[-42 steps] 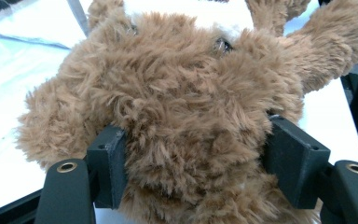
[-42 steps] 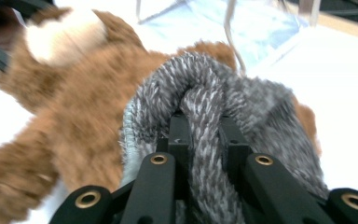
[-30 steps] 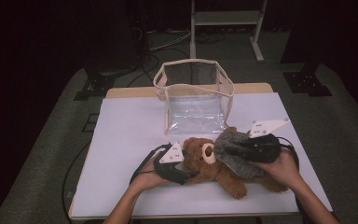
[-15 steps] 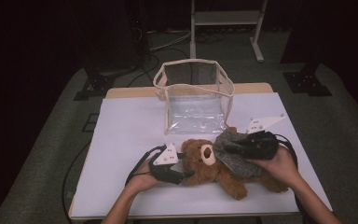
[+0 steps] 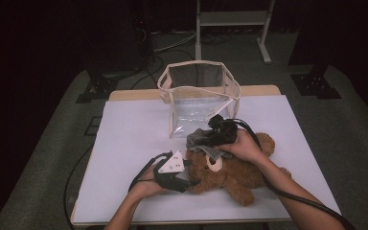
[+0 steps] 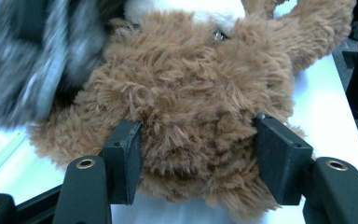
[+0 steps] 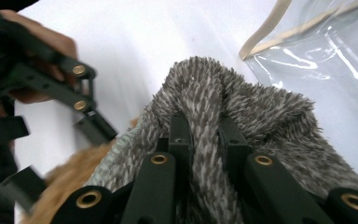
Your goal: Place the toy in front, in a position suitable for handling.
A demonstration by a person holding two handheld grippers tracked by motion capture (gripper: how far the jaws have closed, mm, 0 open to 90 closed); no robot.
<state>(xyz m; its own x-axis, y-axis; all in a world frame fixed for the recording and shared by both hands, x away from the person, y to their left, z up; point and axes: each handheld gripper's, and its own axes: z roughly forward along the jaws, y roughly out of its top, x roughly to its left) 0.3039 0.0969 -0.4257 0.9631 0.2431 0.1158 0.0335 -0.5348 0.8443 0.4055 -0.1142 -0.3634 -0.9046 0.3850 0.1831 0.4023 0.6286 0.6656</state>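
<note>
My left tool has just closed on the brown teddy bear near the tabletop's front edge; my right tool pinches grey fuzzy cloth beside the clear bag, which looks empty.

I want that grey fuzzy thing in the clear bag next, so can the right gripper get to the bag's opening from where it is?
Probably yes. The right gripper, shut on the grey fuzzy cloth, sits beside the clear bag, whose top stands open with nothing between.
</note>
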